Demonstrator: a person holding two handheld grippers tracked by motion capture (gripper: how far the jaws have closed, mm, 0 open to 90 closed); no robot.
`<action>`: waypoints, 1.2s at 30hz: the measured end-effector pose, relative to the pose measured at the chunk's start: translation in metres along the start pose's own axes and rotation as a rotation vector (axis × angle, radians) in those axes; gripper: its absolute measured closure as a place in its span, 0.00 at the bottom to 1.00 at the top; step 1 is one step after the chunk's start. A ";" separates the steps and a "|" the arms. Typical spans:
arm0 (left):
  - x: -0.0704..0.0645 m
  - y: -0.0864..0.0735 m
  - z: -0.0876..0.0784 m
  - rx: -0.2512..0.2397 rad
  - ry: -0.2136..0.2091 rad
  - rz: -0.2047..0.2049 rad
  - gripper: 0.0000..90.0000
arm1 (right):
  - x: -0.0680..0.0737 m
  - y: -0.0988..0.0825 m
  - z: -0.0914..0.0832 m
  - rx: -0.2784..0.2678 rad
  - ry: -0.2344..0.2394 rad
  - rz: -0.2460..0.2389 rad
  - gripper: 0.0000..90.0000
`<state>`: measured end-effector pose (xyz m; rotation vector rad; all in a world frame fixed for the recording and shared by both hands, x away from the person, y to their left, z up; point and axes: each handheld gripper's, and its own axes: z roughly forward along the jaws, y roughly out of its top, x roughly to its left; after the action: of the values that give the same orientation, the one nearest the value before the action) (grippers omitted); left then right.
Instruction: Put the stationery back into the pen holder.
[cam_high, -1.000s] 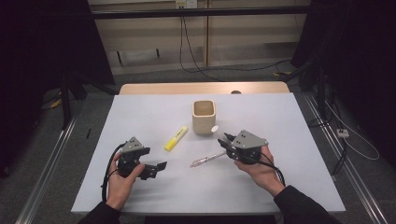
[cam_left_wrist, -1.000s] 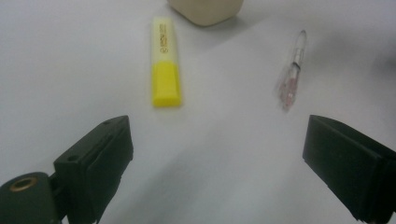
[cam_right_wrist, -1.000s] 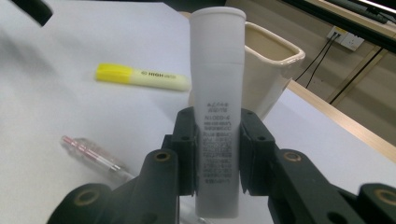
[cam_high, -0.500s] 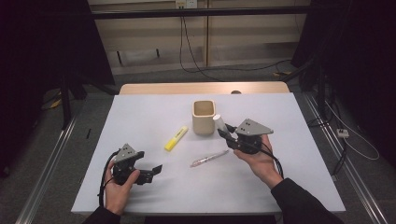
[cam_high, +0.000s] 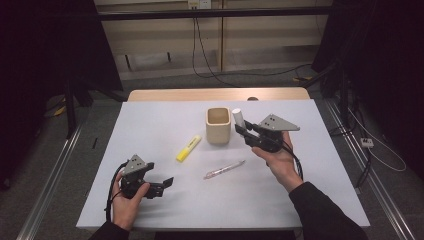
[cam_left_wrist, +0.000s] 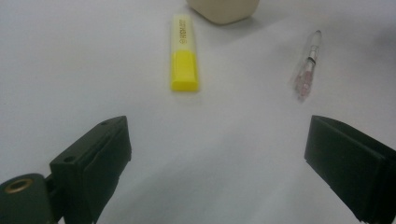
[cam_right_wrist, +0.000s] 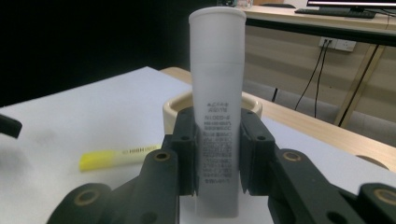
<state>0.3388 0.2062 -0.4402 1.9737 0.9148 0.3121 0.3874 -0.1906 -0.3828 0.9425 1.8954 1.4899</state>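
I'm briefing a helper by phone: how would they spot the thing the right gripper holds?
Find the beige cup on the white table. Just right of it, the right gripper clamps a white tube upright: round-capped, with small black print, unlike the flat-lying yellow highlighter and clear pen.

My fingers (cam_left_wrist: 93, 172) stand wide apart over the white counter (cam_left_wrist: 70, 70) with nothing between them. Ahead of my left-hand finger lies a yellow highlighter (cam_left_wrist: 184, 53), cap toward me. Ahead of the other lies a clear pen (cam_left_wrist: 308, 67). Beyond both sits a beige cup (cam_left_wrist: 224, 9).
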 end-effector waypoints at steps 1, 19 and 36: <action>0.000 0.000 0.000 -0.001 0.000 0.002 0.08 | 0.000 0.002 0.001 -0.009 0.001 -0.003 0.80; 0.000 -0.001 0.000 0.000 -0.011 -0.005 0.08 | -0.009 0.034 0.038 -0.084 -0.011 0.011 0.80; 0.003 -0.002 -0.003 -0.010 0.009 -0.027 0.08 | -0.004 0.040 0.078 -0.054 0.002 0.028 0.80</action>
<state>0.3383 0.2109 -0.4406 1.9505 0.9432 0.3092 0.4578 -0.1423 -0.3627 0.9466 1.8407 1.5512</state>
